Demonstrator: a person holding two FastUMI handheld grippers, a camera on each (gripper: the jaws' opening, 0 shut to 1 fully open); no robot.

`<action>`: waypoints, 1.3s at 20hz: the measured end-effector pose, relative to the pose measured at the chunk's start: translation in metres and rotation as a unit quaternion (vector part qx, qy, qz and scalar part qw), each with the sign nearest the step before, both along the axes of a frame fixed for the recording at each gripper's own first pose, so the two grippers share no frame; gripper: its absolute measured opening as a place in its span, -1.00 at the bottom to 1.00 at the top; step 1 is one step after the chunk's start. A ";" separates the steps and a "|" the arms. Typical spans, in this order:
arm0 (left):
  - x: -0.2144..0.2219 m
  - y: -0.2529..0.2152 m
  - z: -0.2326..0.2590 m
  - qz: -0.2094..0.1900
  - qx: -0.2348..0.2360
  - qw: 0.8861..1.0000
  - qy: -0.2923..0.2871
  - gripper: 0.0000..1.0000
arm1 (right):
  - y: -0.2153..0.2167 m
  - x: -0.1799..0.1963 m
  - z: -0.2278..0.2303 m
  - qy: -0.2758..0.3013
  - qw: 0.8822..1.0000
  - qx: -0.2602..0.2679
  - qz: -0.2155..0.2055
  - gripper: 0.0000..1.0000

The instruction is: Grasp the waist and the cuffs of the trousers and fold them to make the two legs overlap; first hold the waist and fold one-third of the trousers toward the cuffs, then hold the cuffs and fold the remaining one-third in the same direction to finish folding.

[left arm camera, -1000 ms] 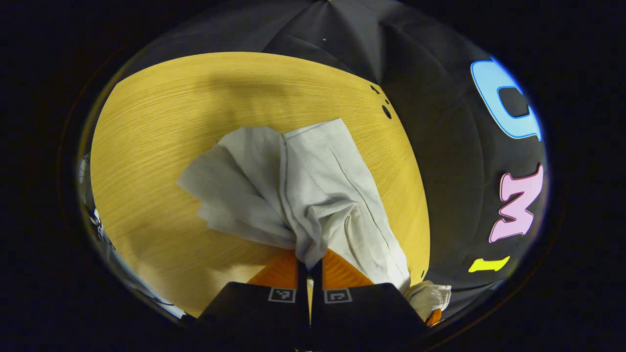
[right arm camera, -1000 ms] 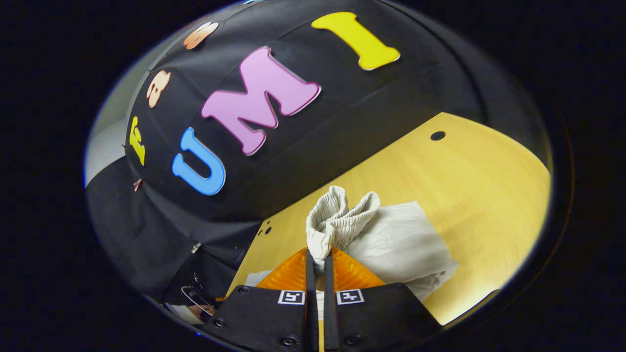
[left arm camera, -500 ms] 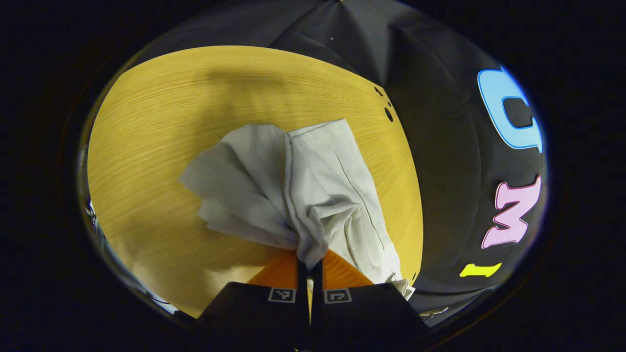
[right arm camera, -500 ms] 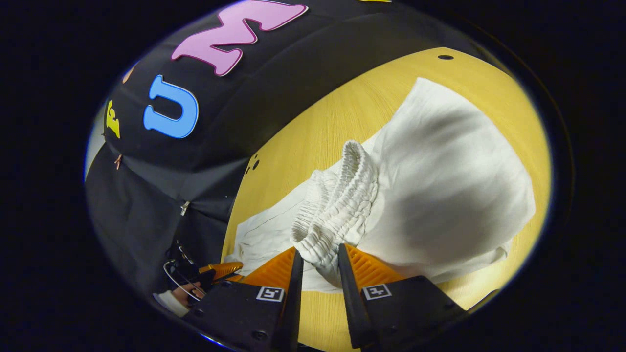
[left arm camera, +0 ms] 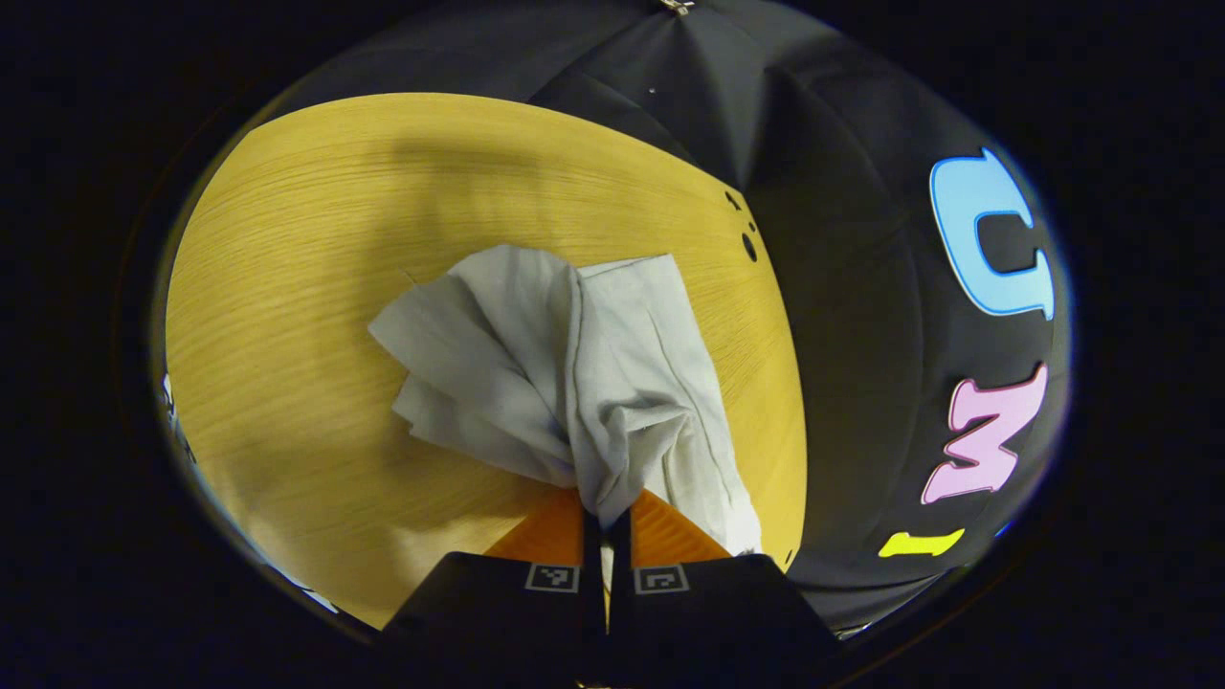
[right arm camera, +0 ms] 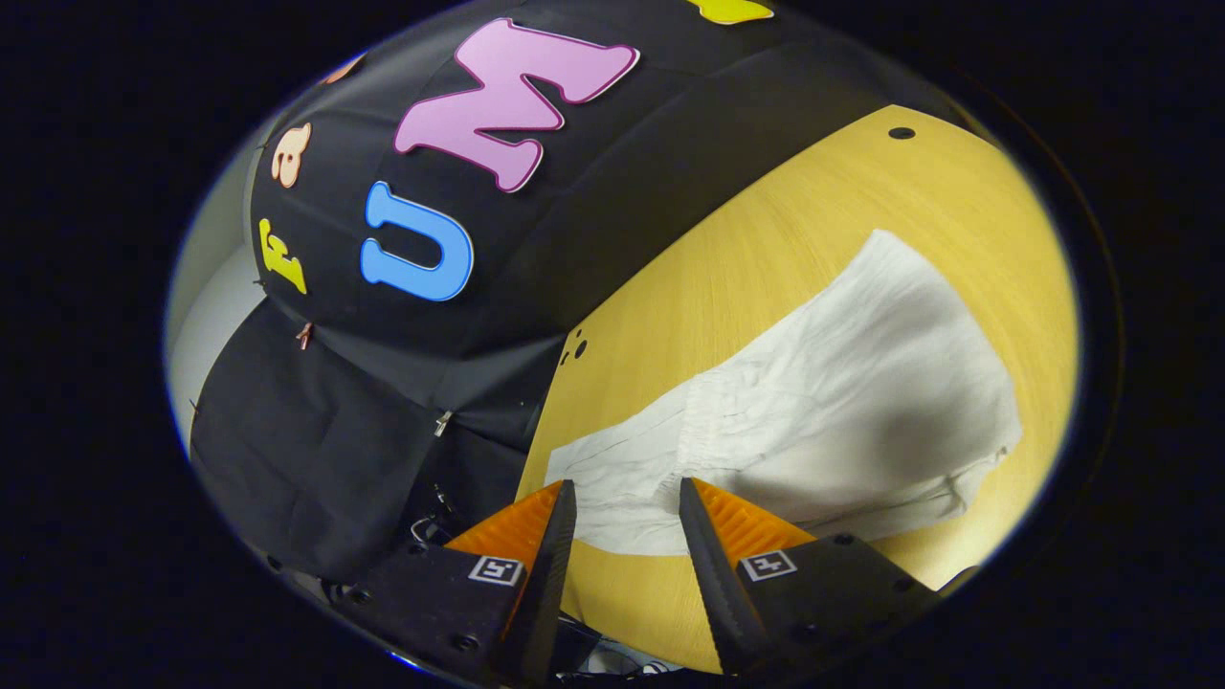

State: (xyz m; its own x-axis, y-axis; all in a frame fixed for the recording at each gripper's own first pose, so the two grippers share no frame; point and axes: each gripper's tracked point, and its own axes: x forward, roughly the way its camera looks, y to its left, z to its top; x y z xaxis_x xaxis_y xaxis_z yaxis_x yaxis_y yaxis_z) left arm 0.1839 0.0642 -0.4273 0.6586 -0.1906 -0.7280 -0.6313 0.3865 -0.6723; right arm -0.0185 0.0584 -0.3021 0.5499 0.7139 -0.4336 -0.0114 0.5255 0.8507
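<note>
Light grey trousers [left arm camera: 574,373] lie on the wooden table [left arm camera: 316,287]. In the left gripper view my left gripper [left arm camera: 605,517] is shut on a bunched fold of the cloth, which fans out ahead toward the far edge. In the right gripper view the trousers [right arm camera: 842,411] lie spread flat, with the gathered waistband area toward the left. My right gripper [right arm camera: 622,502] hovers open just above the near edge of the cloth, with nothing between its fingers.
The table's edge with small dark holes [right arm camera: 574,346] runs close to the black cloth wall [right arm camera: 383,402]. Another hole [right arm camera: 901,133] sits at the far corner. Bare wood [left arm camera: 287,239] lies left of the trousers in the left gripper view.
My right gripper has opened and let go of the waistband, which now lies flat on the table. It has drawn back slightly. The left gripper keeps its hold, barely moved.
</note>
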 end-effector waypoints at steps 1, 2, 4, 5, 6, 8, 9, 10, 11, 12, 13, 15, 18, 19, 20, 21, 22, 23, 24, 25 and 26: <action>0.003 0.000 0.007 0.010 -0.006 1.000 -0.008 -0.87 | -0.015 -0.001 0.000 0.006 1.000 0.002 -0.014 0.34; 0.007 -0.001 0.013 0.019 -0.013 1.000 -0.017 -0.87 | -0.031 -0.003 -0.001 0.014 0.999 0.003 -0.032 0.34; 0.014 -0.004 0.027 0.033 -0.019 0.999 -0.033 -0.87 | -0.068 -0.005 -0.006 0.029 0.997 0.007 -0.074 0.34; 0.019 -0.006 0.032 0.038 -0.018 0.998 -0.038 -0.87 | -0.088 -0.007 -0.007 0.036 0.995 0.010 -0.097 0.34; 0.020 -0.007 0.036 0.039 -0.015 0.998 -0.043 -0.87 | -0.104 -0.006 -0.008 0.041 0.992 0.013 -0.117 0.34; 0.028 -0.013 0.047 0.037 -0.002 0.998 -0.052 -0.87 | -0.135 -0.008 -0.008 0.041 0.988 0.007 -0.148 0.34; 0.033 -0.017 0.057 0.033 0.006 0.997 -0.062 -0.87 | -0.149 -0.008 -0.007 0.038 0.986 0.004 -0.161 0.34; 0.039 -0.022 0.066 0.025 0.016 0.997 -0.074 -0.87 | -0.160 -0.007 -0.004 0.034 0.985 0.002 -0.171 0.34; 0.043 -0.028 0.077 0.011 0.029 0.996 -0.086 -0.87 | -0.171 -0.007 -0.001 0.030 0.983 0.001 -0.181 0.34; 0.048 -0.035 0.086 -0.006 0.045 0.994 -0.098 -0.87 | -0.181 -0.007 0.001 0.027 0.982 -0.001 -0.189 0.34; 0.054 -0.044 0.095 -0.026 0.063 0.992 -0.107 -0.87 | -0.189 -0.008 0.003 0.025 0.980 -0.003 -0.197 0.34; 0.065 -0.064 0.112 -0.074 0.102 0.984 -0.128 -0.87 | -0.203 -0.008 0.007 0.018 0.977 -0.001 -0.211 0.34; 0.082 -0.115 0.136 -0.154 0.146 0.963 -0.168 -0.87 | -0.219 -0.010 0.009 0.019 0.973 -0.003 -0.230 0.34; 0.086 -0.136 0.142 -0.181 0.158 0.954 -0.179 -0.87 | -0.225 -0.010 0.010 0.018 0.972 -0.003 -0.236 0.34; 0.087 -0.155 0.145 -0.208 0.167 0.945 -0.187 -0.87 | -0.231 -0.010 0.010 0.018 0.970 -0.004 -0.242 0.34; 0.087 -0.174 0.146 -0.234 0.177 0.936 -0.193 -0.87 | -0.236 -0.011 0.010 0.017 0.969 -0.004 -0.247 0.34; 0.086 -0.194 0.144 -0.261 0.187 0.927 -0.196 -0.87 | -0.241 -0.011 0.011 0.016 0.968 -0.004 -0.252 0.34; 0.085 -0.214 0.141 -0.288 0.198 0.916 -0.197 -0.87 | -0.246 -0.012 0.012 0.015 0.966 -0.005 -0.257 0.34; 0.083 -0.230 0.136 -0.316 0.210 0.904 -0.198 -0.87 | -0.252 -0.013 0.011 0.016 0.965 -0.006 -0.262 0.34; 0.080 -0.247 0.130 -0.343 0.223 0.891 -0.198 -0.87 | -0.256 -0.015 0.010 0.018 0.964 -0.008 -0.267 0.34; 0.076 -0.264 0.123 -0.369 0.236 0.877 -0.198 -0.87 | -0.260 -0.019 0.009 0.021 0.963 -0.010 -0.270 0.34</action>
